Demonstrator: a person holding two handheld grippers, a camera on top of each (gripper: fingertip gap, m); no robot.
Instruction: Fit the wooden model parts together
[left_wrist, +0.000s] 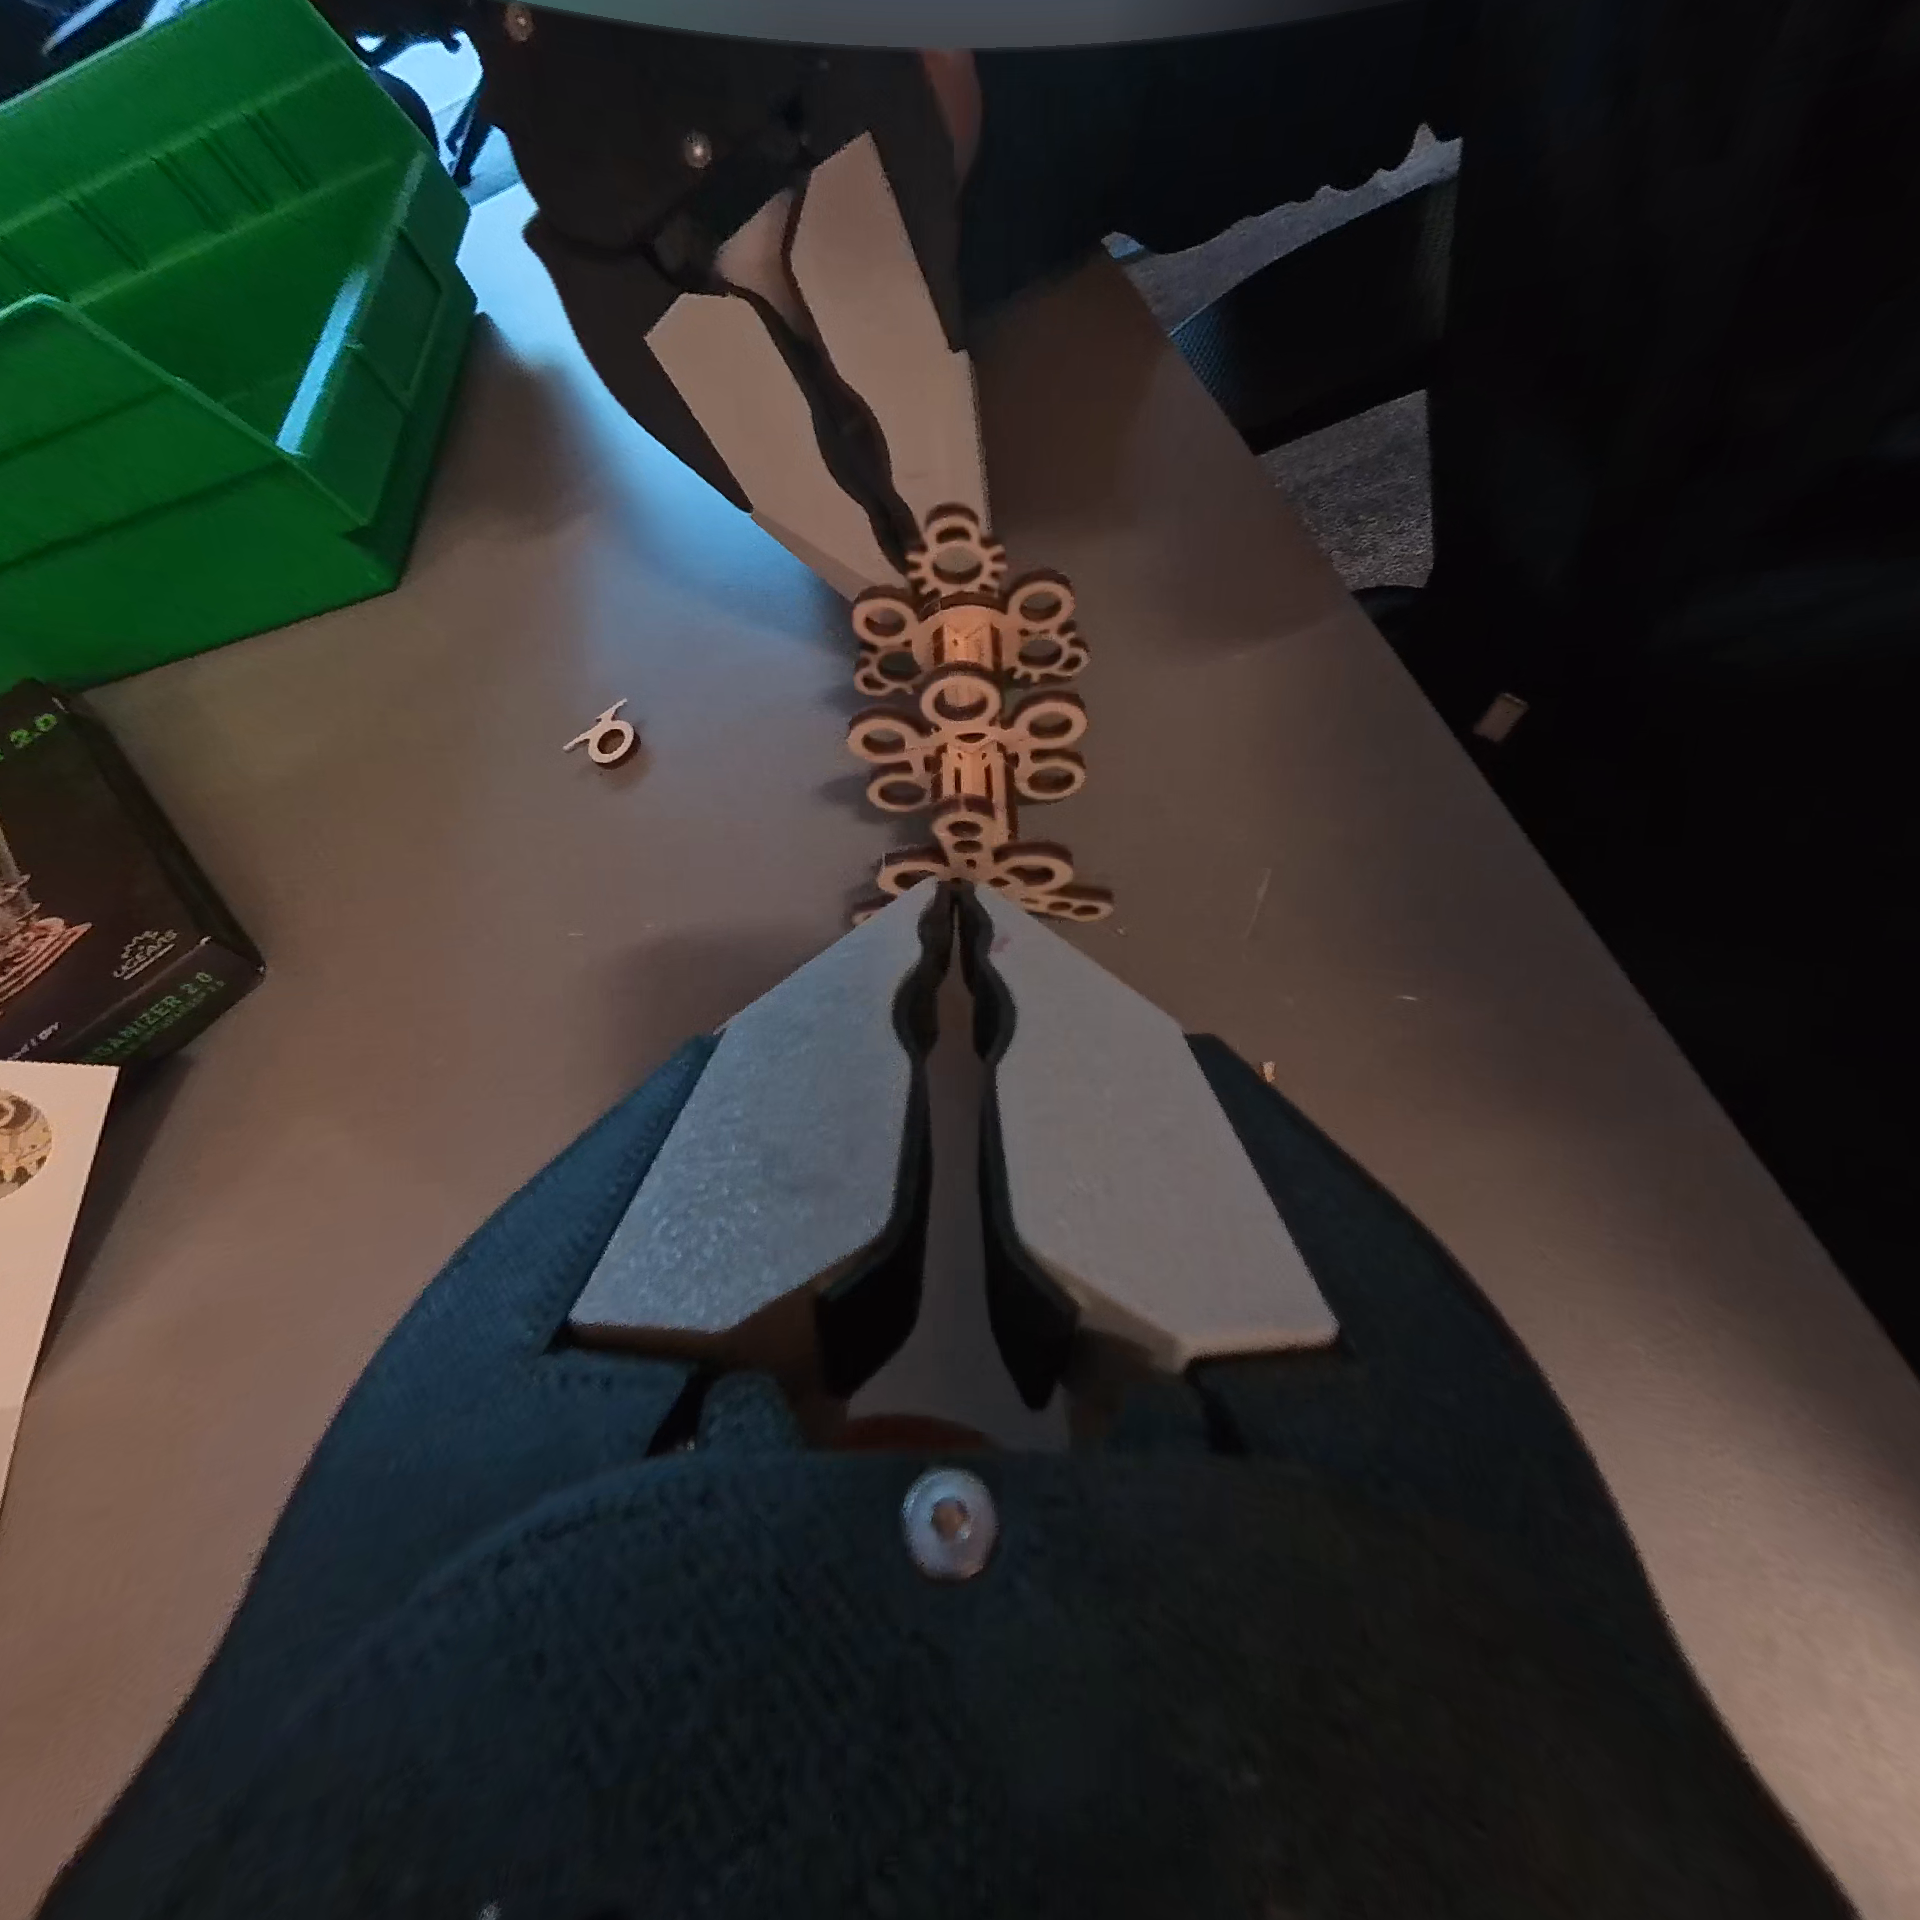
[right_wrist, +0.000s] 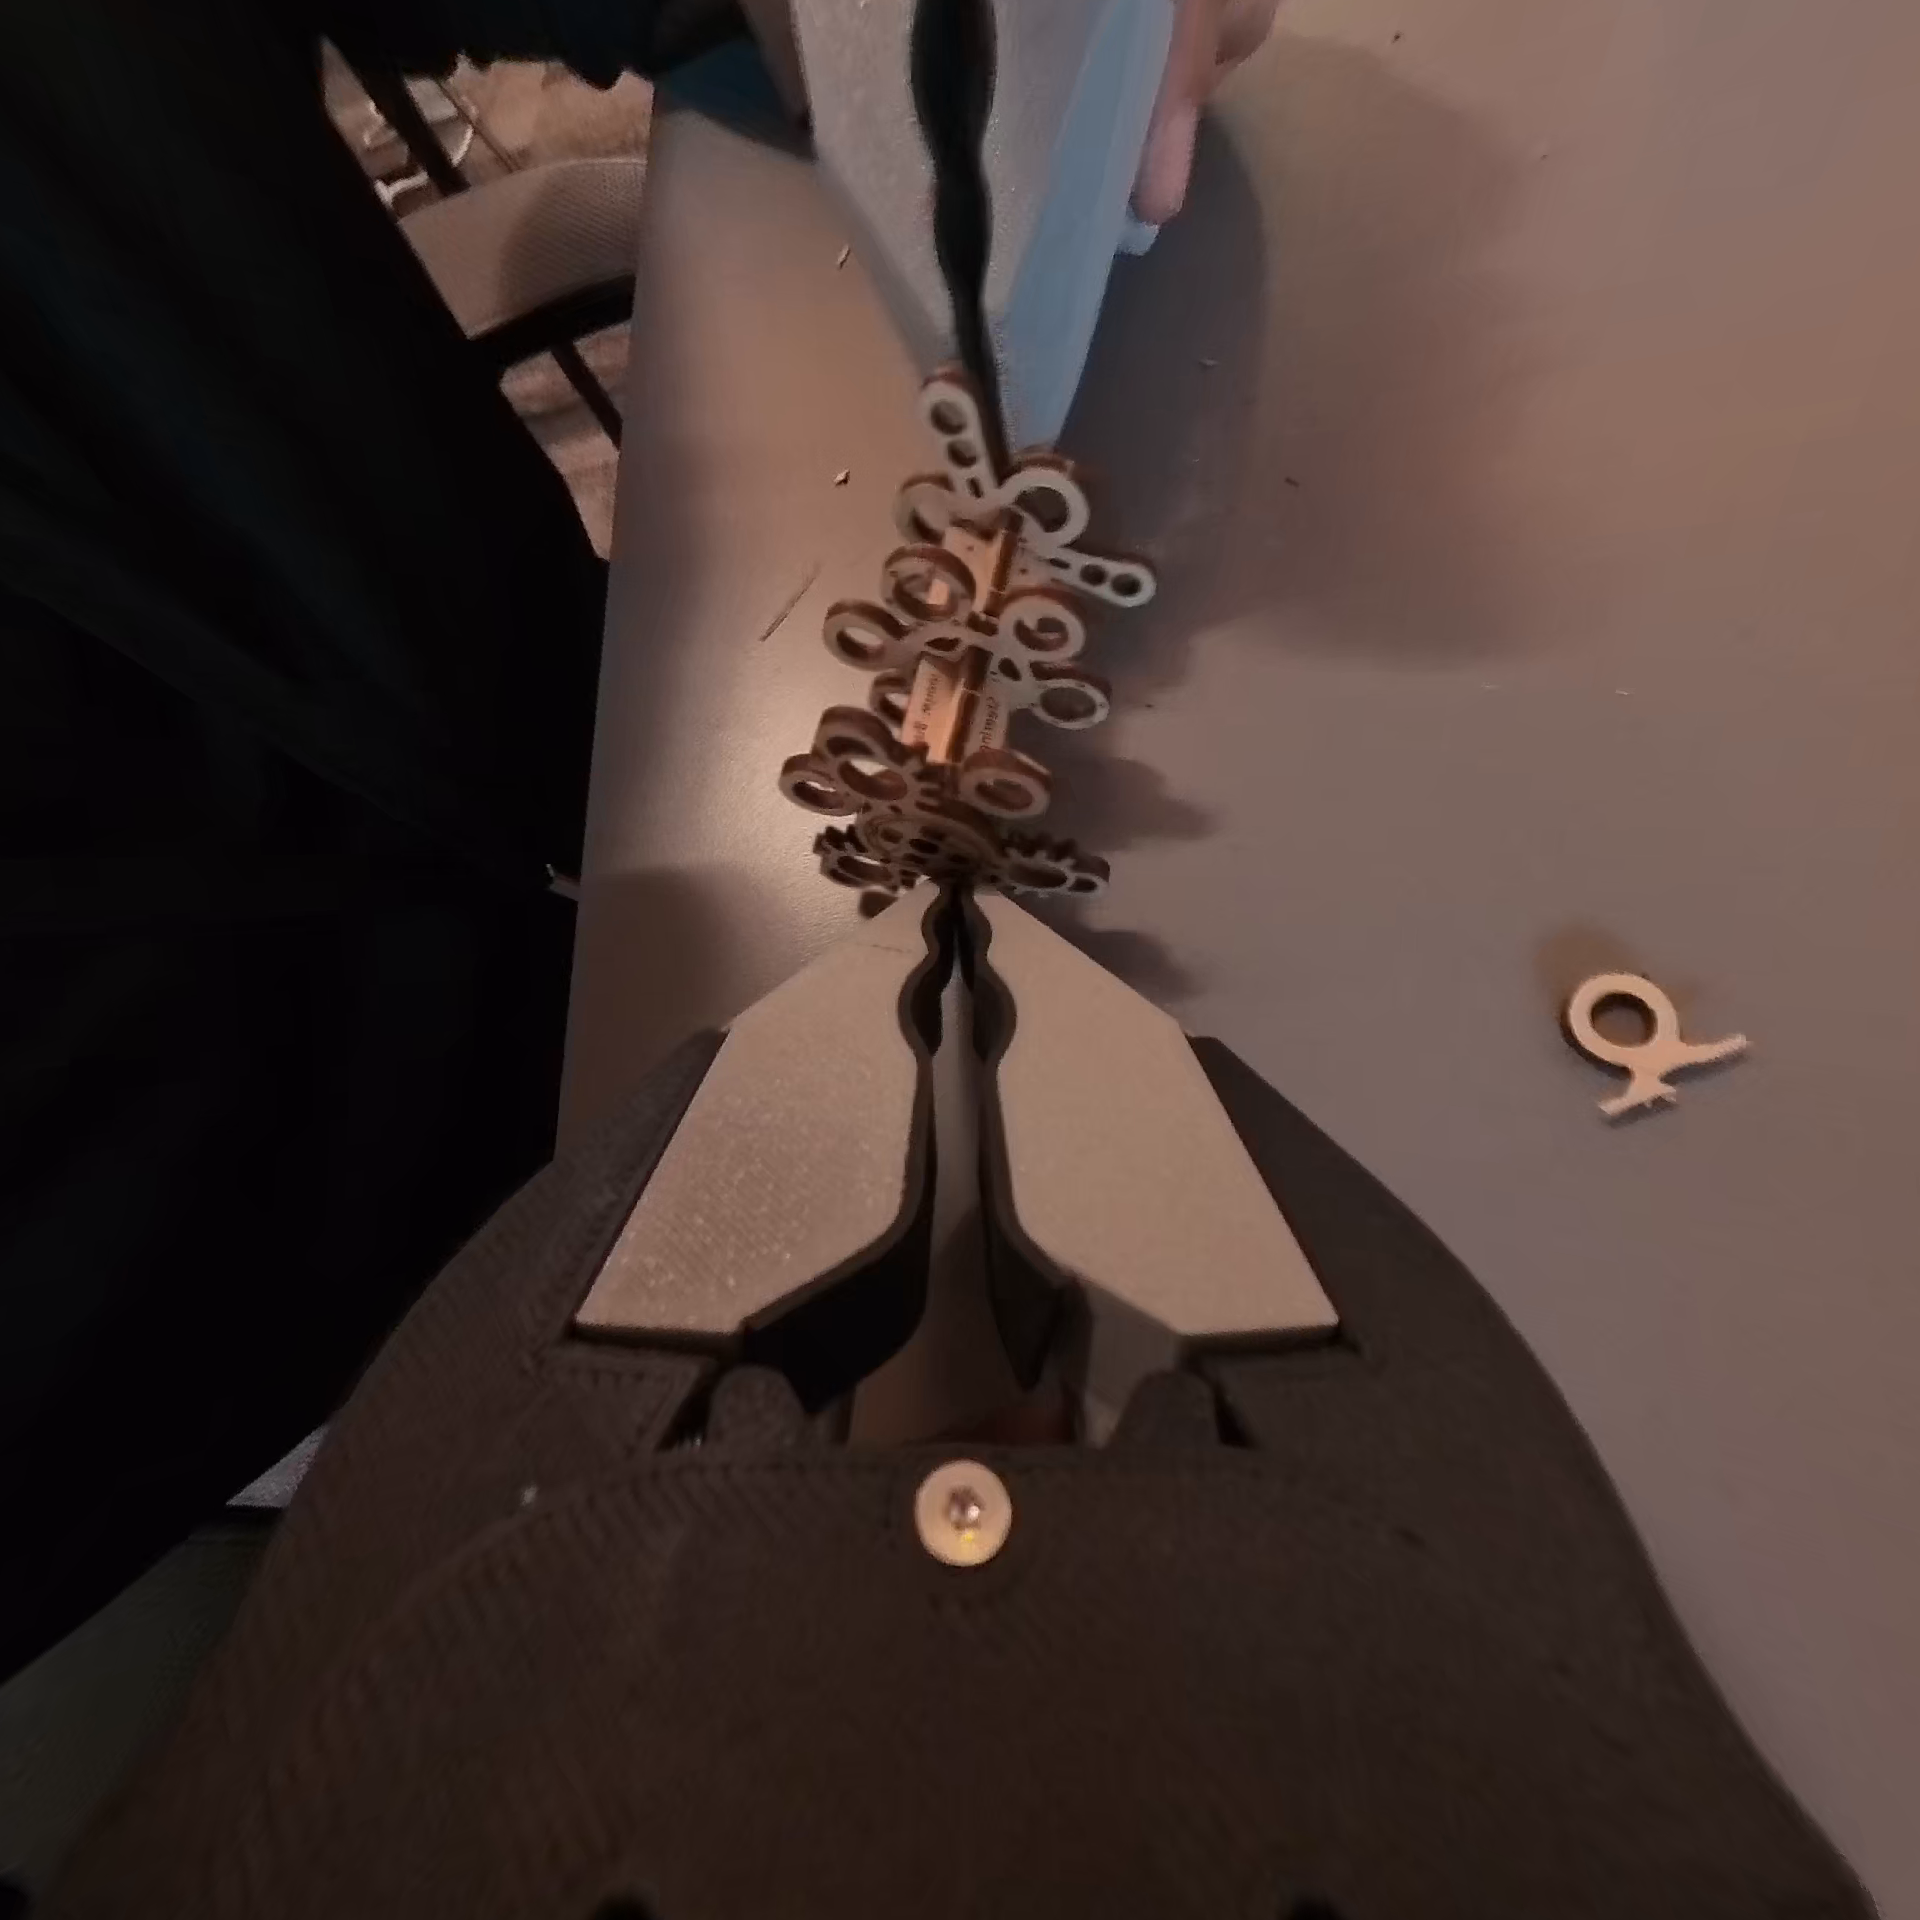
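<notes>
Wood, pale and cut full of little rings, makes up the model (left_wrist: 966, 717), and it hangs in the air just above the grey table (left_wrist: 416, 883), near the table's edge. The model is a short stick with rows of ring shapes poking out on both sides. The left gripper (left_wrist: 951, 902) pinches one end of the model, with its two grey fingers (left_wrist: 821, 1143) squeezed tight on a flat ringed piece. The right gripper (right_wrist: 958, 902) pinches the other end the same way, clamped on a round ringed piece at that tip. So the two grippers point at each other with the model stretched between them. In the left view the right gripper (left_wrist: 902, 545) comes in from the far side of the model. In the right view the left gripper (right_wrist: 977, 353) comes in from above the model, and part of a hand (right_wrist: 1184, 125) shows beside it. One small loose part (left_wrist: 603, 740), a ring with a little forked tail, lies flat on the table well apart from the model, to its left in the left view. Farther left of the model sit green bins (left_wrist: 208, 343), a dark box (left_wrist: 94, 883) and a white sheet (left_wrist: 42, 1226) at the picture's edge.
</notes>
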